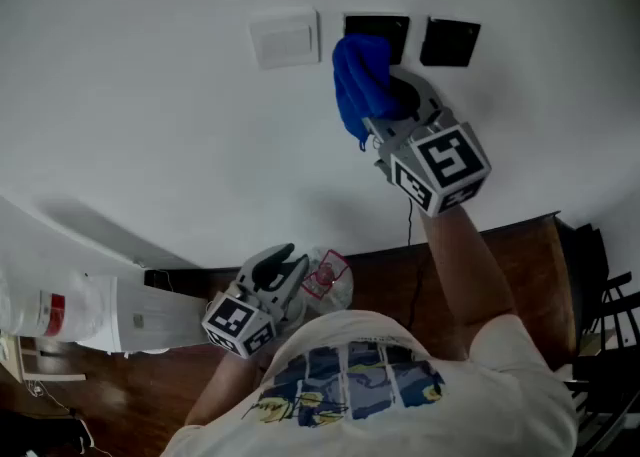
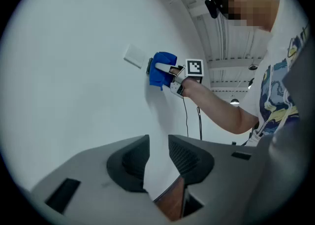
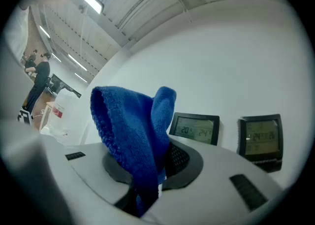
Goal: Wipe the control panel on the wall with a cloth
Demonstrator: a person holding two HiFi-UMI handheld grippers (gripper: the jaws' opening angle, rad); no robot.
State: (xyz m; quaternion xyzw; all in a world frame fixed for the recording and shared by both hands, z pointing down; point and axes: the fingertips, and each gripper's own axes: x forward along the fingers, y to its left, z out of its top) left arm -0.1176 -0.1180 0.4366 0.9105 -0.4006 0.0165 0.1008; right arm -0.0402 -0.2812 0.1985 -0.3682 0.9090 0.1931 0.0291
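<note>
My right gripper (image 1: pixel 392 97) is raised to the white wall and shut on a blue cloth (image 1: pixel 358 85). The cloth bunches over the lower left part of a black control panel (image 1: pixel 380 29). In the right gripper view the cloth (image 3: pixel 132 135) stands up between the jaws, just left of the panel's lit display (image 3: pixel 195 129), and a second panel (image 3: pixel 261 135) hangs to its right. My left gripper (image 1: pixel 283 267) hangs low, well below the panels. Its jaws (image 2: pixel 158 156) stand a little apart with nothing between them. The left gripper view shows the cloth (image 2: pixel 161 69) against the wall.
A white switch plate (image 1: pixel 285 40) sits left of the panels. The second black panel (image 1: pixel 450 42) is on the right. A black cable (image 1: pixel 409 233) drops down the wall to a wooden floor (image 1: pixel 520 275). A white container with a red label (image 1: pixel 60 310) stands at lower left.
</note>
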